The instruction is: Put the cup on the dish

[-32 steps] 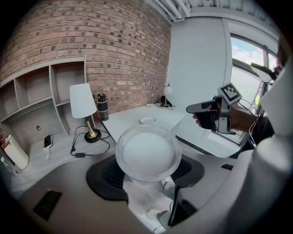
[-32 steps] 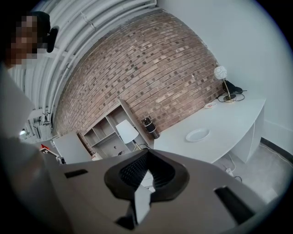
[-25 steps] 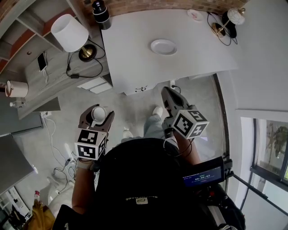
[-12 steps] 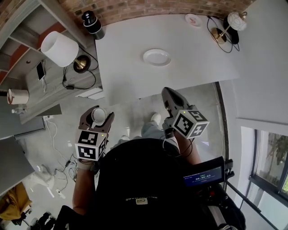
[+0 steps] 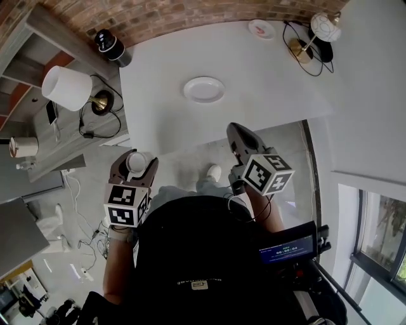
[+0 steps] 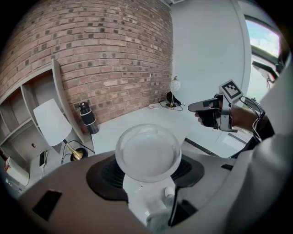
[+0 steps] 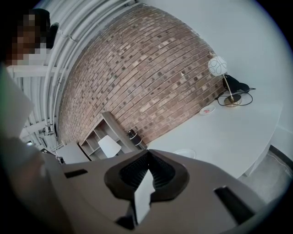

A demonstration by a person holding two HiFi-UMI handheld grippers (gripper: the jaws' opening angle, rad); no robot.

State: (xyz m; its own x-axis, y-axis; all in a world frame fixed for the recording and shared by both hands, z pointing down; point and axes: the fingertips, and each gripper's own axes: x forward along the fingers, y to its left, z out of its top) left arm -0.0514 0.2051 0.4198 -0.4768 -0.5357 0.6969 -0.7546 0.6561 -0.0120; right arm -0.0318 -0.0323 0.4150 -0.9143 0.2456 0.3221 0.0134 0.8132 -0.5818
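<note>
White dish (image 5: 203,89) nearer than before, cup (image 6: 148,153) clamped in left tongs (image 5: 135,164)

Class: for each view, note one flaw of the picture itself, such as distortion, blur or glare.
Head view: the brick wall bows into an arc. Left gripper view: the cup is soft, the window washed out. Right gripper view: black corners, wall curved.

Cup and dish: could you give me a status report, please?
Left gripper shut on cup, short of table. Right gripper shut, empty. Dish empty; nothing in the way.
</note>
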